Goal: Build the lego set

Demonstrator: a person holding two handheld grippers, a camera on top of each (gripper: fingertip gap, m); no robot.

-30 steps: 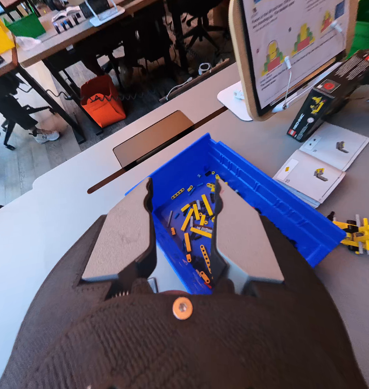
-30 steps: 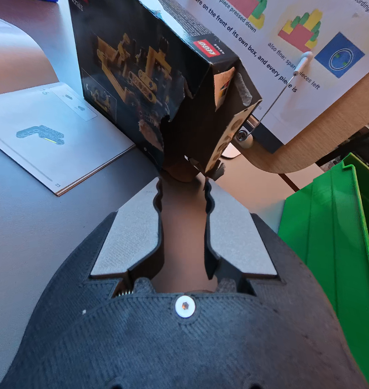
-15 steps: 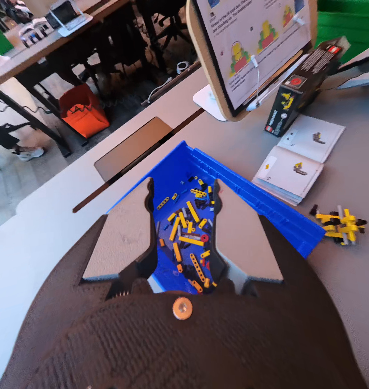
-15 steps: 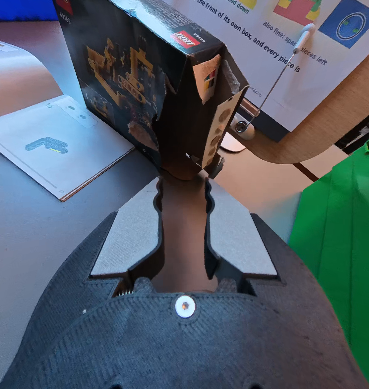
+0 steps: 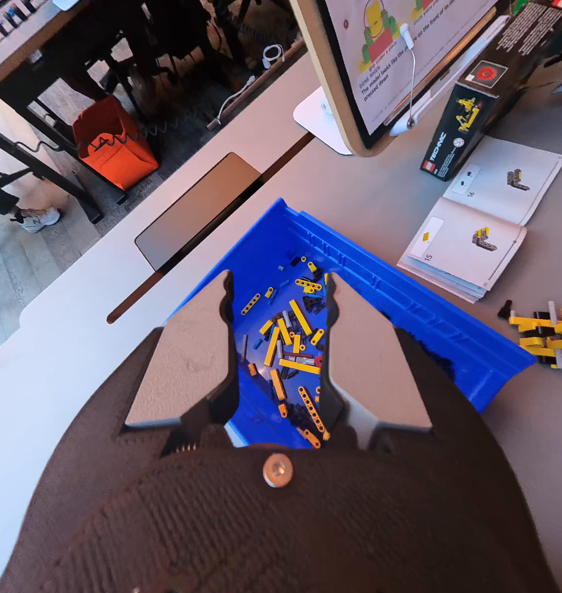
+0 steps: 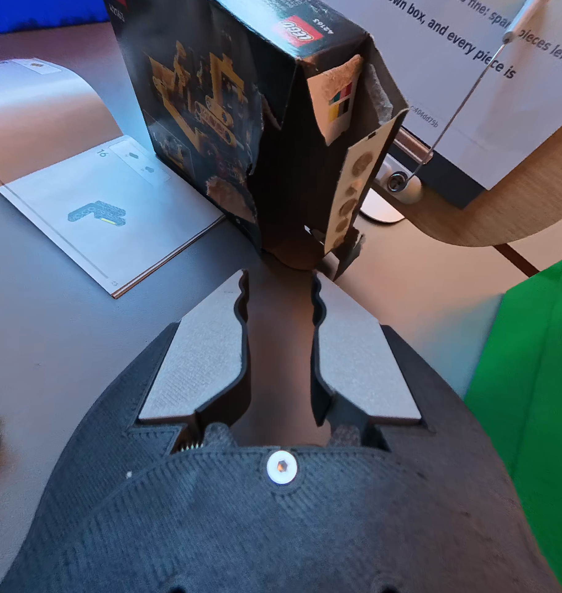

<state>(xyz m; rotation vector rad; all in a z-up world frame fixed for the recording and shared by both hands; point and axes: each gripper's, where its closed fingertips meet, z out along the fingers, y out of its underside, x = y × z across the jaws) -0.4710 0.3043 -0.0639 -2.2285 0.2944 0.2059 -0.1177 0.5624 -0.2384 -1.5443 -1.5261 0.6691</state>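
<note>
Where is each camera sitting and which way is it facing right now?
Left wrist view: rides the left tongs, held high, looking down into the blue bin of loose Lego pieces; its two open fingers show.
Right wrist view: rides the right tongs, held low over the grey table, facing the torn end of the Lego box; its two open, empty fingers show.
Shared: the Lego box, the open instruction booklet and the standing instruction board.

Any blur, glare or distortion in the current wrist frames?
Left wrist view: fisheye bends the table edge; board and set box smeared at top right, blue bin sharp. Right wrist view: green bin blurred, booklet carries bluish sheen.
</note>
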